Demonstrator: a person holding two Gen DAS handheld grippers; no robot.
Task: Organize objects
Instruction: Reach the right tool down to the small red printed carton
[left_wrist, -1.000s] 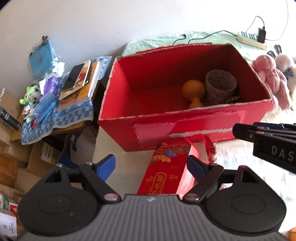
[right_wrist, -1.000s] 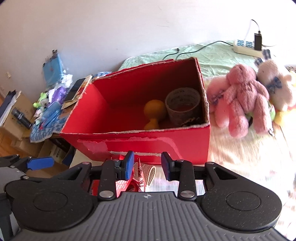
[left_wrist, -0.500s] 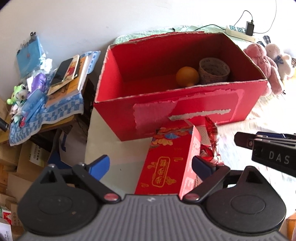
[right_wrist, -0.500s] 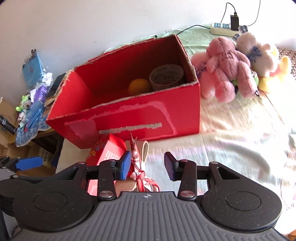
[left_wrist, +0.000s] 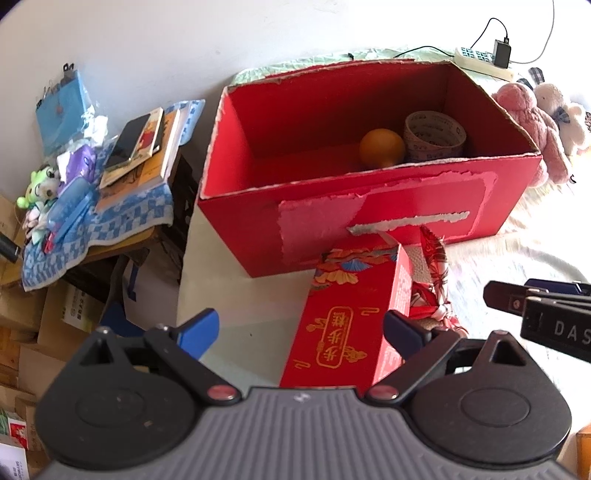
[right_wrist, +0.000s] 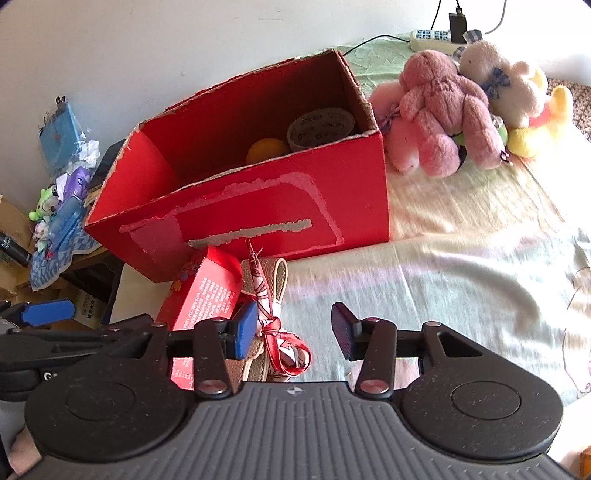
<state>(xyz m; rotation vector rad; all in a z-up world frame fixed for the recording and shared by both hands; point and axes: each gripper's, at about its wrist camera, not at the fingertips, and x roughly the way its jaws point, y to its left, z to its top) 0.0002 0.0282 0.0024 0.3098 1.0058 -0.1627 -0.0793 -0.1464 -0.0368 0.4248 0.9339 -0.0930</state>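
1. Nearest: L gripper (left_wrist: 301, 326), fingers spread wide, holding nothing. The small red gift box (left_wrist: 347, 317) lies between them; R finger looks close to its side, contact can't be confirmed.
2. R gripper (right_wrist: 293, 328) also spread, nothing clamped. Its L finger sits against a red ribbon bundle (right_wrist: 280, 343) tied round a beige woven item (right_wrist: 273, 284), which lies just beside the gift box on the bedsheet (right_wrist: 461, 295). R finger is over bare sheet.
3. Pose: both grippers low, side by side, pointing fwd toward the big box. R gripper's body shows at R edge of the L view.
4. Mid: big red carton (left_wrist: 369, 206), open top, torn label patch on the front wall. Gift box's far end is touching or nearly touching that wall.
5. Inside carton, far R corner: orange gourd-shaped thing (left_wrist: 382, 147) and a tape roll (left_wrist: 434, 131), next to each other. Judged already sorted.
6. Left to do, prob.: gift box and ribbon bundle are still outside; each needs a grasp, lift over the front wall, drop inside. Plenty of free floor on the carton's L side.
7. Far: pink plush (right_wrist: 439, 110) and white plush (right_wrist: 506, 85) on the bed past the carton, maybe next to go; unclear.
8. Far L: cluttered side table (left_wrist: 110, 192) w/ books, apart from the work.
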